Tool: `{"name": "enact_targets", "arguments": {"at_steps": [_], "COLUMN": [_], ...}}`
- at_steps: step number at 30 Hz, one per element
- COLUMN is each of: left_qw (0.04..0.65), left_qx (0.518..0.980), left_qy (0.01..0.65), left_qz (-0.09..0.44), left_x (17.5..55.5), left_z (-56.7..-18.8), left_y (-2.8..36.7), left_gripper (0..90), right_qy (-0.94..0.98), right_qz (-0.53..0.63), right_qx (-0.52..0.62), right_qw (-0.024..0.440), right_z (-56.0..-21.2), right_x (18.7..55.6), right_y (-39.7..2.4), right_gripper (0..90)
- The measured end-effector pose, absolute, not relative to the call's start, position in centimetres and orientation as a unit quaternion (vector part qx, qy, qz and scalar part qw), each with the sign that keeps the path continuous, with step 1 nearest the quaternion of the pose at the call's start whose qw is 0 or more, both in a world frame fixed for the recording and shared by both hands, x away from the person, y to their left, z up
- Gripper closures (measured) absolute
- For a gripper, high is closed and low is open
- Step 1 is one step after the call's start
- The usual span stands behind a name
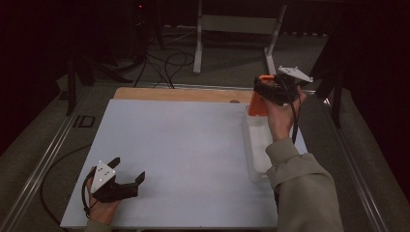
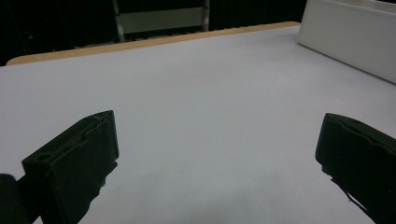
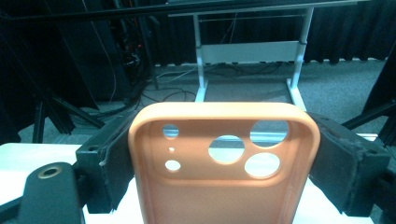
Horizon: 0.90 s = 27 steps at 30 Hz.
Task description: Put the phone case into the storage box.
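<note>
Right gripper (image 1: 265, 95) is up over the far right corner of the worktop (image 1: 183, 145), jaws clamped on the two long sides of an orange phone case (image 3: 224, 163). The case stands nearly upright, long axis running top to bottom, camera-hole end uppermost, hollow inner face turned toward the gripper's own camera. From the high view its lower end dips toward the white tray (image 1: 255, 145) along the right edge; whether it touches the tray I can't tell. The case's bottom half is cut off in the right gripper view, and the hand hides much of it from above. Left gripper (image 1: 129, 176) sits low at the near left corner, jaws spread wide, nothing between them.
</note>
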<state>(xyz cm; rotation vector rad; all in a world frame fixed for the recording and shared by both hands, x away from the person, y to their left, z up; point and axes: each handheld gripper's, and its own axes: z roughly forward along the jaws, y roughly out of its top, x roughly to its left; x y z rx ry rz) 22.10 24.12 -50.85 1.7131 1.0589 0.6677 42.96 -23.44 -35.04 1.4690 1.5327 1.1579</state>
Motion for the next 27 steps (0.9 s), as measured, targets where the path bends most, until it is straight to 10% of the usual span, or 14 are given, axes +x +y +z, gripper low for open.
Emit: {"name": "enact_targets", "arguments": {"at_steps": [27], "left_qw": [0.49], "left_qx": [0.701], "left_qy": [0.439], "left_qz": [0.275], "left_x": [22.0], "left_z": [-50.8], "left_y": [24.4], "left_gripper": [0.3], "right_qy": [0.589], "right_qz": [0.428], "right_qx": [0.583], "right_qw": [0.361], "right_z": [-36.8], "right_x": [45.0], "right_y": [-23.3], "right_gripper": [15.6]}}
